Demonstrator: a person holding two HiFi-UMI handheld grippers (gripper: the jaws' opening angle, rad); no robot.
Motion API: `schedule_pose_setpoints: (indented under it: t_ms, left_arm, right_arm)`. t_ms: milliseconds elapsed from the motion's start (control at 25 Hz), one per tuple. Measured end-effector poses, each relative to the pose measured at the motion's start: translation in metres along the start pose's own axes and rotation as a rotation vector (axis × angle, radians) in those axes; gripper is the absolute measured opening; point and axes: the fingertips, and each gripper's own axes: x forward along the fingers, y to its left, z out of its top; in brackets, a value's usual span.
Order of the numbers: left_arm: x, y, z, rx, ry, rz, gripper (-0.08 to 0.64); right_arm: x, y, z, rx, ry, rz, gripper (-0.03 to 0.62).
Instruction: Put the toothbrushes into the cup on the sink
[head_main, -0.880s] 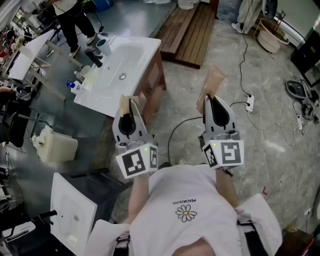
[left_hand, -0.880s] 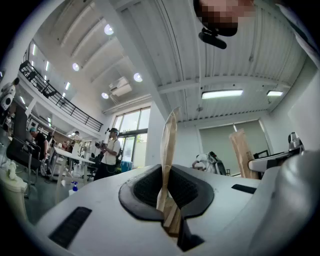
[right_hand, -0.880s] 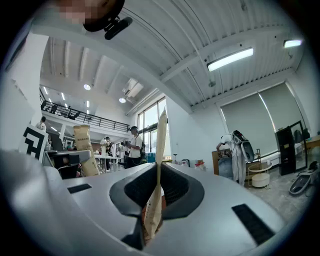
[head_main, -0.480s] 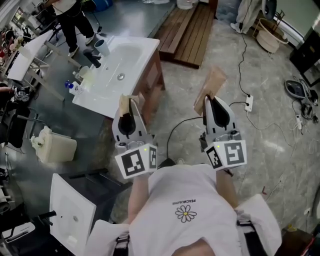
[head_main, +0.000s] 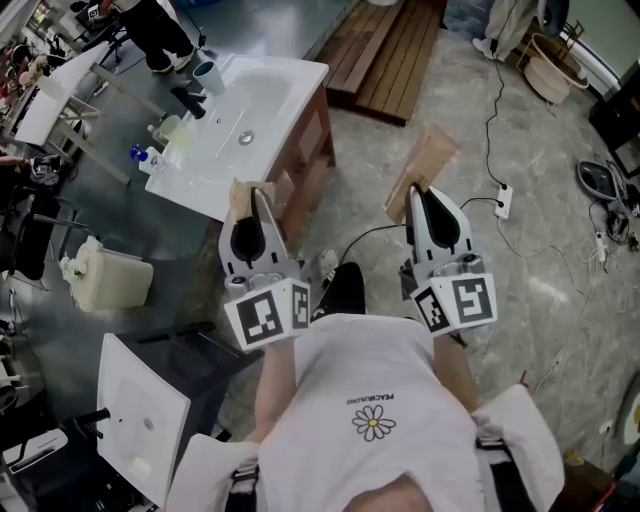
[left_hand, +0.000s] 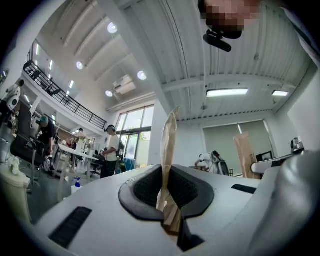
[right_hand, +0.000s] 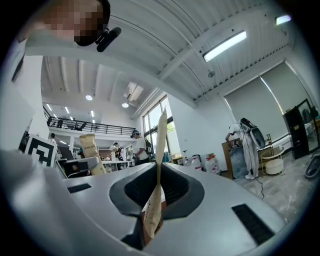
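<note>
We're clamping the fingers of the left gripper (head_main: 251, 198) tight on one paper-sleeved toothbrush (left_hand: 167, 142) and those of the right gripper (head_main: 428, 198) on a second toothbrush (right_hand: 159, 150), both well apart from the cup (head_main: 208, 73) sitting on the sink (head_main: 300, 80).

The left toothbrush (head_main: 240, 197) and right toothbrush (head_main: 427, 165), both paper-wrapped, stand clamped in jaws; the cup (head_main: 207, 74) sits upright at the white sink (head_main: 288, 88) corner.

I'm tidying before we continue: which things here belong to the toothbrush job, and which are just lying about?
Job:
- left paper packet, likely a wrapped toothbrush, clamped in left tool
- right paper packet, clamped in right tool
- cup
- sink

Lying about:
- wooden platform
- power strip
- white canister
- spare basin
</note>
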Motion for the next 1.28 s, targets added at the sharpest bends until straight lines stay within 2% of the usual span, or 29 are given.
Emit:
schedule_pose_setpoints:
  t_ms: [400,640,1000,1280]
  left_arm:
    - [0.057,0.007,-0.004,0.017,-0.041,-0.002,0.035]
    - [0.109,0.02,-0.01,0.031,-0.061,0.019,0.035]
    - [0.222,0.083,-0.021,0.034,-0.064,0.15,0.035]
    - [0.303,0.15,-0.013,0.05,-0.121,0.274,0.035]
  right_arm:
    - [0.052,0.003,-0.006,-0.031,-0.002,0.086,0.028]
    - [0.114,-0.006,0.0,-0.053,-0.07,0.122,0.028]
    - [0.27,-0.013,-0.016,-0.054,-0.023,0.256,0.028]
    - [0.407,0.013,-0.019,-0.092,-0.026,0.4,0.026]
